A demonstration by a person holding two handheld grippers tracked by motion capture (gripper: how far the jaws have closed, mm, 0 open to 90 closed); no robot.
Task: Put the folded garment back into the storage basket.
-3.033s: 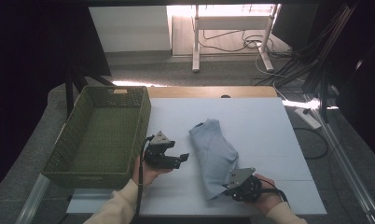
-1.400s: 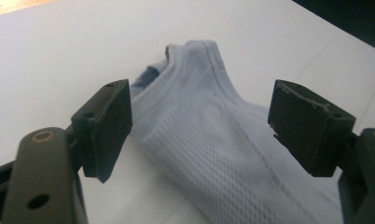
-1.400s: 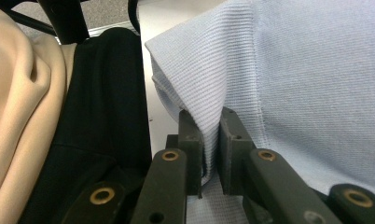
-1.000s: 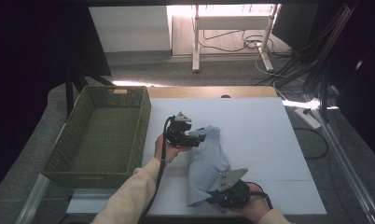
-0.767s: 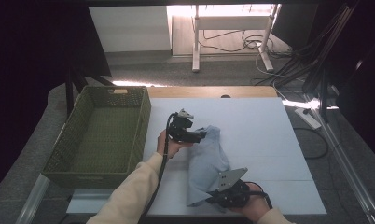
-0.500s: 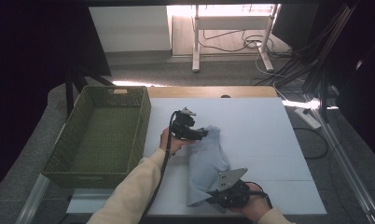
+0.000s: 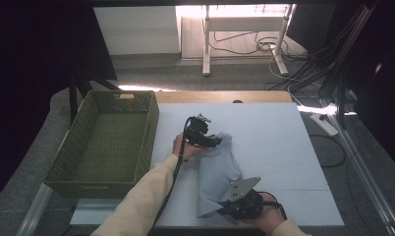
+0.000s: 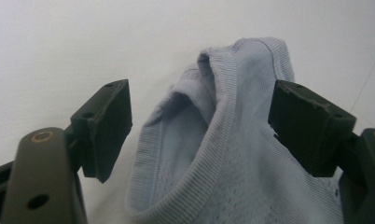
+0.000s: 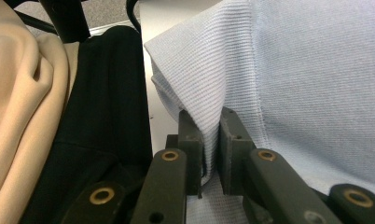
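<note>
The right gripper (image 9: 211,140) pinches a folded ribbed edge of a pale blue knit garment (image 9: 307,79), its two black jaws closed tight on the fabric. The cloth lies at the near edge of the white table (image 9: 160,28); a cream sleeve (image 9: 17,102) shows at left.

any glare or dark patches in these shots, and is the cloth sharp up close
High view: floor behind the table blown out, both sides nearly black. Left gripper view: blue cloth sharp, evenly lit. Right gripper view: the cloth's weave crisp between the pads.
</note>
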